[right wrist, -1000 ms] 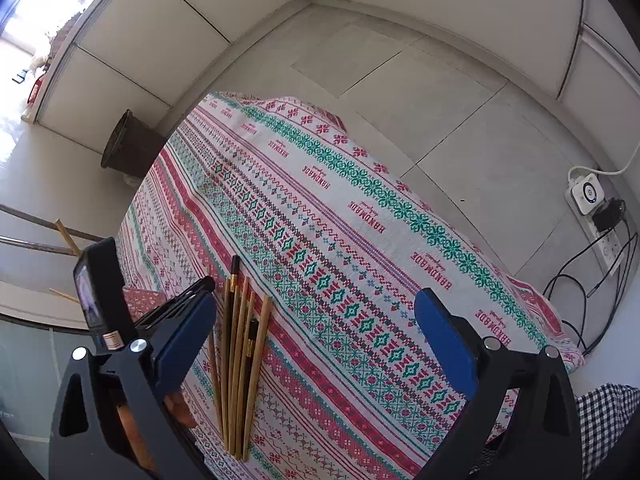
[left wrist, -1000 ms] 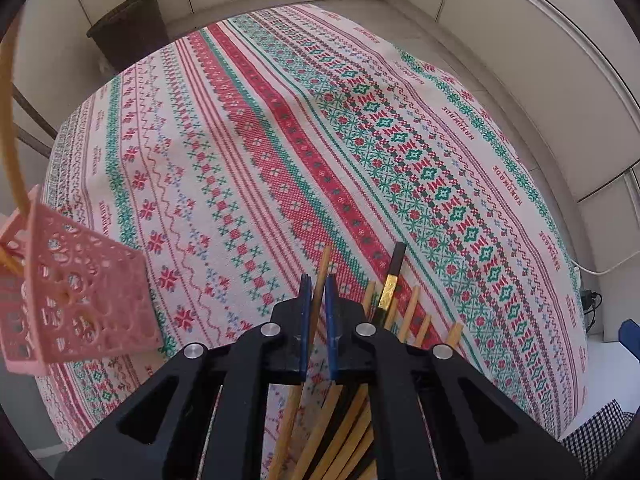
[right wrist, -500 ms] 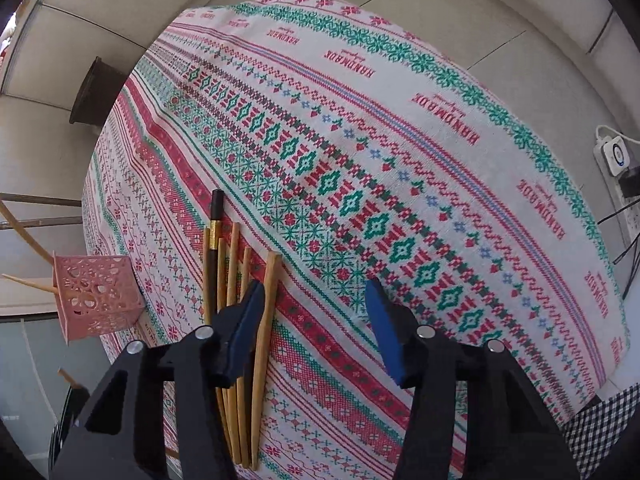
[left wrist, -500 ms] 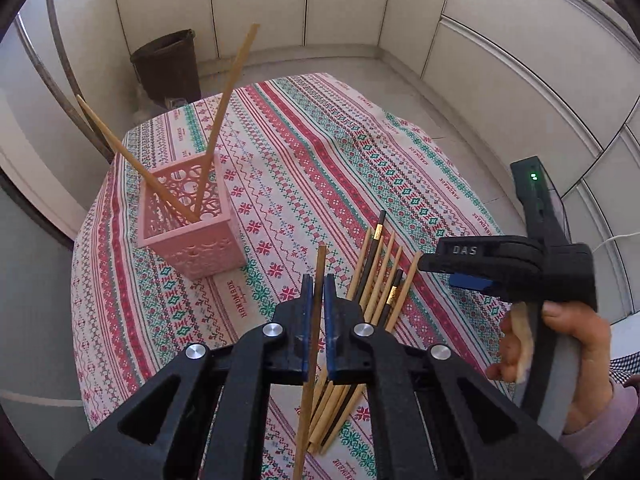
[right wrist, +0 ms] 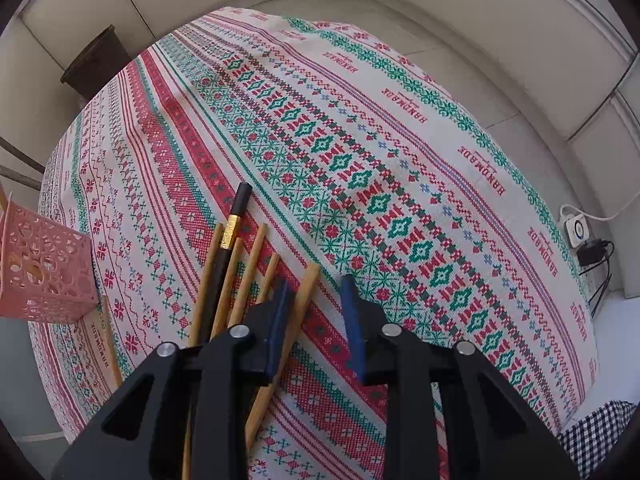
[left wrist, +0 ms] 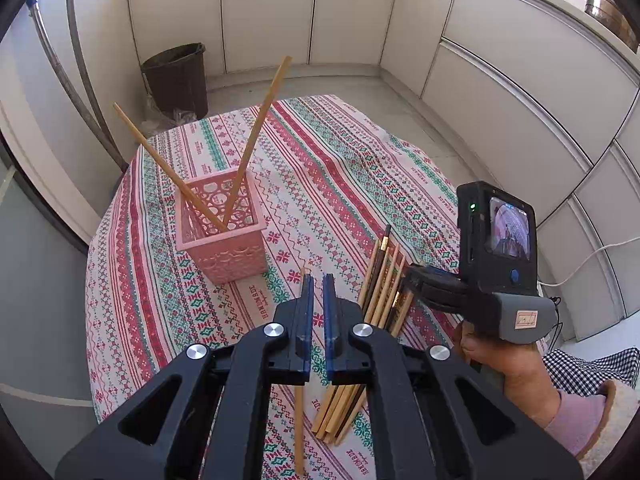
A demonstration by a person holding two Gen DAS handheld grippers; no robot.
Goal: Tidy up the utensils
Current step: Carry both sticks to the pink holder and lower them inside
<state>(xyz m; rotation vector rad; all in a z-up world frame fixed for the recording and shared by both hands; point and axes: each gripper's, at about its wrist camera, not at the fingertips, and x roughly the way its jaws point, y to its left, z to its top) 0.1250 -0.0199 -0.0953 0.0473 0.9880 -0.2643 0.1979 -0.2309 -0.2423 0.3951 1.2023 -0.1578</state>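
While my left gripper [left wrist: 316,292] pinches one chopstick [left wrist: 299,420], the pile [right wrist: 240,272] lies just left of my right gripper [right wrist: 316,312], whose jaws, just closing, straddle one stick [right wrist: 298,312]: light, stiff, slippery; I'd grip mid-shaft.

Basket [left wrist: 224,240] left of chopstick pile [left wrist: 380,280], 2 sticks [left wrist: 256,140] in it.

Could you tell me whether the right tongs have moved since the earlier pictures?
Yes: the right tongs have come down and left onto the chopstick bundle, and their jaws have just been closing, with its rightmost chopstick between them.
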